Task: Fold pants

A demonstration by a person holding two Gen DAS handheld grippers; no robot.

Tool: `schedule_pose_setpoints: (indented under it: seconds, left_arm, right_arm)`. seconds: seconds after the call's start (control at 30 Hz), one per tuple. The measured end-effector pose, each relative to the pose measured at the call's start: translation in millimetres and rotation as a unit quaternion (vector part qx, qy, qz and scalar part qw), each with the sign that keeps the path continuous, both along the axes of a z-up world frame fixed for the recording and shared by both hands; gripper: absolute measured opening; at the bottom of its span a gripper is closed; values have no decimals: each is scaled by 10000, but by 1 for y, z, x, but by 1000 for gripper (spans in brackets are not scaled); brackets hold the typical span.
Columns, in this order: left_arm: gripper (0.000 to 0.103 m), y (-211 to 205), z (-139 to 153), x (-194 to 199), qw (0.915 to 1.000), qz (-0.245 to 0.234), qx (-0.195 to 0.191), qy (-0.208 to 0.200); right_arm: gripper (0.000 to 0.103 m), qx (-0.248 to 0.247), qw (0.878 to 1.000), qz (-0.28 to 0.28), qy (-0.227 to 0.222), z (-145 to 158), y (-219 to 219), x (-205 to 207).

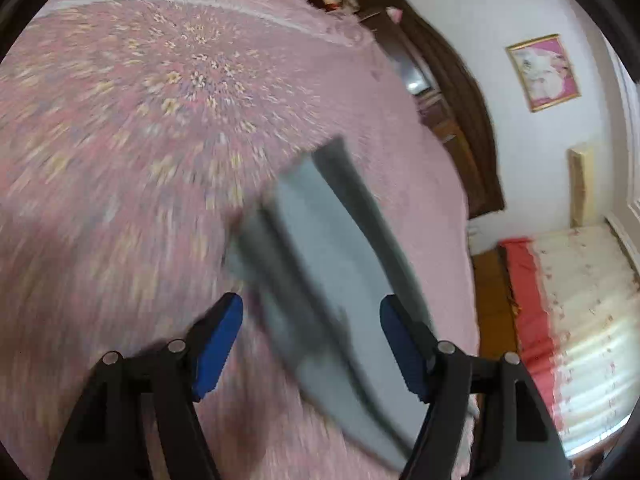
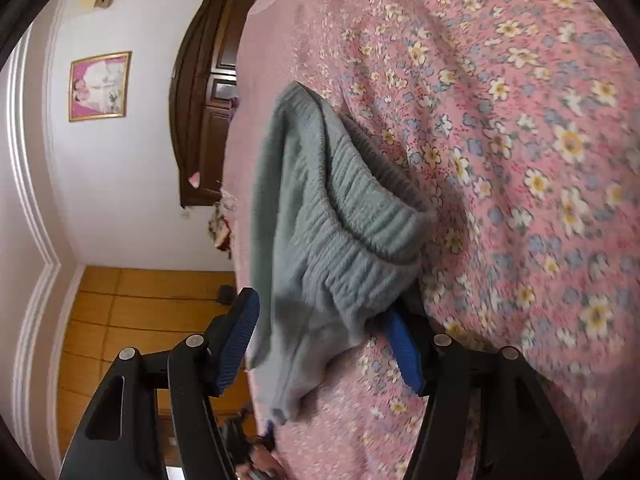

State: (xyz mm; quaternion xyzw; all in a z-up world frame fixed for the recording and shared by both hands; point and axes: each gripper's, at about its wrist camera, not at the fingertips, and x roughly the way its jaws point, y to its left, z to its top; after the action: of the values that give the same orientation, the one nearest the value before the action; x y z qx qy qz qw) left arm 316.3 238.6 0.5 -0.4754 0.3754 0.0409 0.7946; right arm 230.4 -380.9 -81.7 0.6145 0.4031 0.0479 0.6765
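Note:
The grey-green pants (image 1: 320,264) lie as a long folded strip on the pink floral bedspread (image 1: 120,120), blurred by motion in the left wrist view. My left gripper (image 1: 311,332) is open, its blue pads either side of the strip's near part. In the right wrist view the ribbed waistband end of the pants (image 2: 336,220) sits bunched on the bedspread (image 2: 520,160) near the bed's edge. My right gripper (image 2: 326,344) is open, with the waistband between its blue pads; the right pad (image 2: 404,352) is partly under the cloth.
A dark wooden headboard (image 1: 452,112) and a framed picture (image 1: 544,72) on the white wall lie beyond the bed. A second mattress with a red edge (image 1: 568,320) is on the right. A wooden floor (image 2: 140,320) lies left of the bed edge.

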Motion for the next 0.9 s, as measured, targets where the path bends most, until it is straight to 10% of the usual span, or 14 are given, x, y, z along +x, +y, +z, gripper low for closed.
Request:
schedule_pose_setpoints:
  seconds: [0.13,0.3,0.5,0.63,0.9]
  left_arm:
    - [67,-3,6,12,9971,154,-749,-55]
    - [76,-3,58,-35,9788,305,-485,-1967]
    - [76,-12,-1,-43,9950,179,-607,-770]
    - [79,-32,7,-31,9972,-99,14,-745]
    - [69,-20,-1,-12,9968,-19,-435,-675]
  right_arm:
    - [63,256,9994,-229,-76,-12,-15,7]
    - [63,588,9973,-406,-173,-21,-24,9]
    - [63,288,9991,-227,-201,-11,-18,17]
    - [63,261,9993,-202,-193,-9,-16,20]
    - [59,215,9995,-166,-187,-13,-14,25]
